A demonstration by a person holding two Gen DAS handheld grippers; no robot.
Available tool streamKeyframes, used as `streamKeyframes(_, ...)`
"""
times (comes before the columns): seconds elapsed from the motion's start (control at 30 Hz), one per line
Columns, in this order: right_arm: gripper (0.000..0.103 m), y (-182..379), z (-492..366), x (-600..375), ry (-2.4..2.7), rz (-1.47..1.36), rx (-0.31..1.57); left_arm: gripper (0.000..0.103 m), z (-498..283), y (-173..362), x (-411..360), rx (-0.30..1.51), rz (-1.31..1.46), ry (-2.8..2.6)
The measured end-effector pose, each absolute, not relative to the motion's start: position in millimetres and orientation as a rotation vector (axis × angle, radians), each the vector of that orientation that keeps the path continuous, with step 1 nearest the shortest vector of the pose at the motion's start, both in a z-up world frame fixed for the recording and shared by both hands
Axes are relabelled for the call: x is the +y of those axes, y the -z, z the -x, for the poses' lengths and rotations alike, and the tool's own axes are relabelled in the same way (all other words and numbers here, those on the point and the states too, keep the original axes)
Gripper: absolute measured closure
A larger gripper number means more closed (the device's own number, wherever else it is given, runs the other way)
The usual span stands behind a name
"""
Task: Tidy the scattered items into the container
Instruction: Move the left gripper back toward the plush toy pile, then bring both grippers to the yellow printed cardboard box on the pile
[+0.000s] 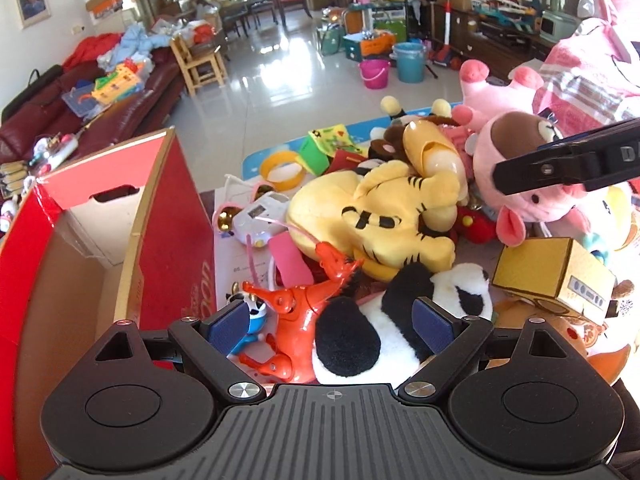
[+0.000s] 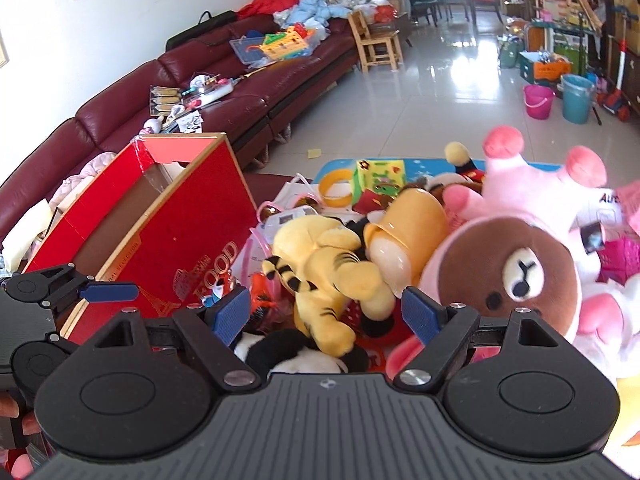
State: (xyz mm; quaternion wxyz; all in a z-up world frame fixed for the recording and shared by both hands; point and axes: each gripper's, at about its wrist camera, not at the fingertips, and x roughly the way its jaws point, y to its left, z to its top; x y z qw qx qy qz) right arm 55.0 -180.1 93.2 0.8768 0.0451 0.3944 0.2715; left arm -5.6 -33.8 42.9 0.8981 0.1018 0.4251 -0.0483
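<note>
My left gripper angled down over the toy heap, jaws spread and empty above a panda plush, my right gripper tilted down, released, over a yellow tiger plush, red cardboard box just left.

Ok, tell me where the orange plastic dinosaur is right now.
In the left wrist view the orange plastic dinosaur lies low in the pile, just right of the red cardboard box and against the left side of the panda plush.
</note>
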Motion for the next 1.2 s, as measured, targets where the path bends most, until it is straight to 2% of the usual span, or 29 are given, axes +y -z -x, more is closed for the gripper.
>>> streamKeyframes(0.3,0.018,-72,-35,-212,-0.511,-0.071,0.867,0.008,8,-20,-68,0.950,-0.253,0.248)
streamKeyframes(0.83,0.018,-25,6,-260,-0.353,-0.057,0.986,0.008,2,12,-157,0.942,-0.477,0.484)
streamKeyframes(1.2,0.017,-6,16,-262,-0.344,-0.031,1.034,0.009,-28,10,-167,0.943,-0.397,0.463)
